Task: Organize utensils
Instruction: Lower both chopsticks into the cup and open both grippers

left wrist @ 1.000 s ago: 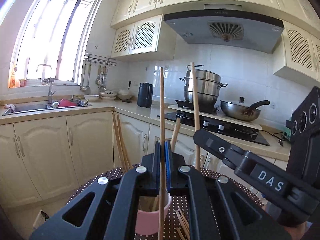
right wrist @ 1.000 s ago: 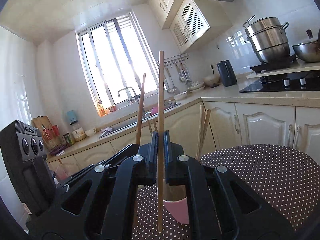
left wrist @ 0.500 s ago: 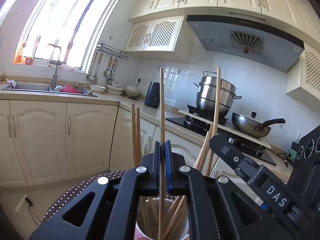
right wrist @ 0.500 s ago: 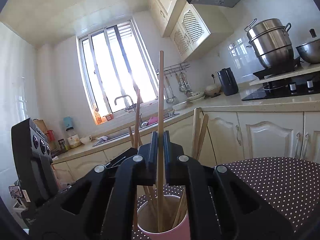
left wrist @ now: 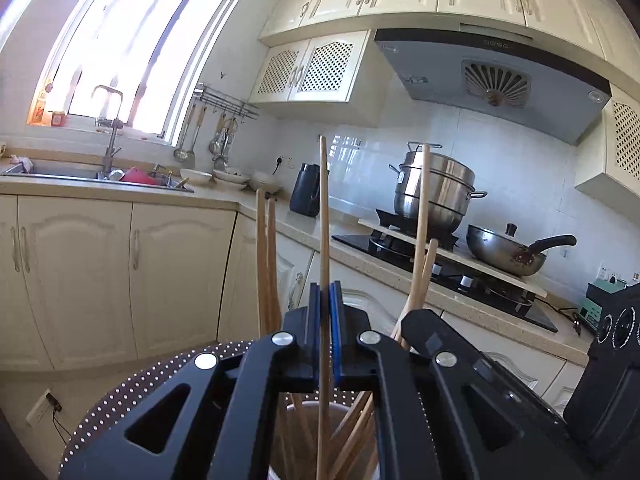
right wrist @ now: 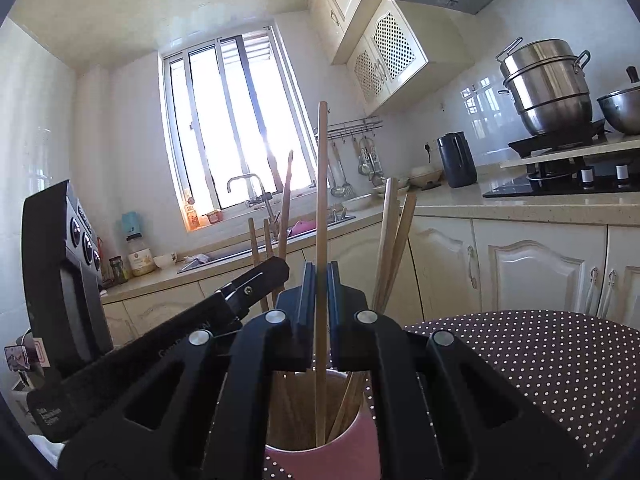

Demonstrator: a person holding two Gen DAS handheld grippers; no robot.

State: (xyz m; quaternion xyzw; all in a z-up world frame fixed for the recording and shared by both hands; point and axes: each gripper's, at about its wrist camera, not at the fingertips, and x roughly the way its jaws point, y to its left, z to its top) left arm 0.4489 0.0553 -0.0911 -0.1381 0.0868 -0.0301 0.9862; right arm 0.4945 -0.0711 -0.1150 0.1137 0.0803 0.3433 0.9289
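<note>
Left wrist view: left gripper (left wrist: 325, 300) was clamped on an upright chopstick (left wrist: 324, 220), its lower end inside the cup (left wrist: 280, 474) at 6 o'clock, among other chopsticks (left wrist: 266, 264).

Right wrist view: right gripper (right wrist: 319, 280) pinched its own chopstick (right wrist: 321, 200), tip down in the pink cup (right wrist: 320, 462) on the dotted bench (right wrist: 540, 360).

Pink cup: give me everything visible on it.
The pink cup stands upright on the dotted tablecloth, mostly hidden behind both grippers. Pink outside, pale rim, smooth like ceramic or plastic. It holds several wooden chopsticks leaning against its inner wall. The chopstick between the right gripper jaws reaches down inside.
</note>
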